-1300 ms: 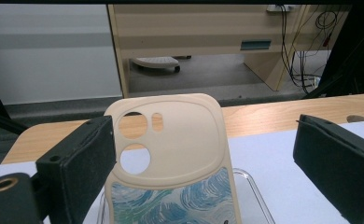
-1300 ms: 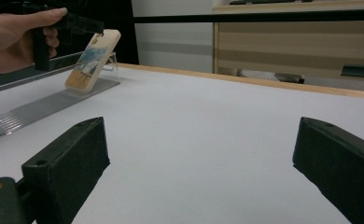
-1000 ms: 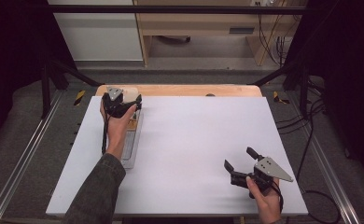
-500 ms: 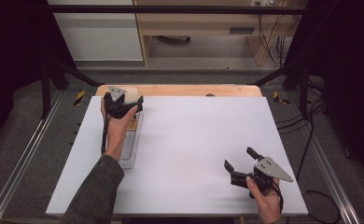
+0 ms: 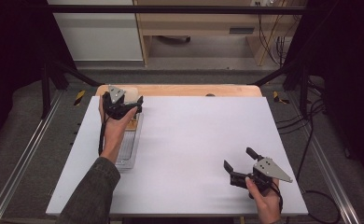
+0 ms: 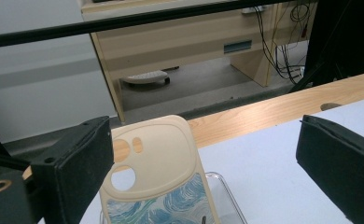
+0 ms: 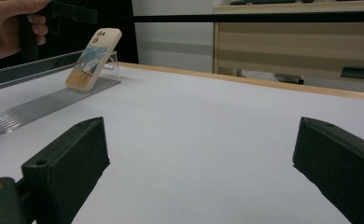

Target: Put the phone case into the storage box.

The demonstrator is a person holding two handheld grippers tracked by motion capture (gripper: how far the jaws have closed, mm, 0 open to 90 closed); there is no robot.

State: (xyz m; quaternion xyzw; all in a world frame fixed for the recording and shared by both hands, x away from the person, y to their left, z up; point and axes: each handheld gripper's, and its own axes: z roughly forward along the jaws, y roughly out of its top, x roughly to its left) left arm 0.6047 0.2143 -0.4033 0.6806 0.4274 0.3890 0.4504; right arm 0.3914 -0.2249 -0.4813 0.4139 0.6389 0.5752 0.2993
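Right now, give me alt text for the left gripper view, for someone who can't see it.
A cream phone case with a blue-green swirl print leans upright in a clear plastic rack, framed by the open black jaws of the left gripper, which do not touch it. Behind lie the white table top, its wooden edge and a wooden desk.

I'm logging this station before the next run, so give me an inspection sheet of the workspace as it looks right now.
Surface: white tabletop with a wooden far edge, bare in the middle.
Job's things: cream phone case with a blue swirl pattern leaning tilted in a clear ridged plastic rack at the table's left side.
Clutter: nothing seen.
Grippers: left gripper open, its jaws either side of the case, not closed on it; right gripper open, hovering low at the table's near right, holding nothing.
Cables: a black cable runs down from the left gripper along the forearm; loose leads lie on the floor at right.
Surroundings: wooden desk beyond, black frame bars, grey floor.
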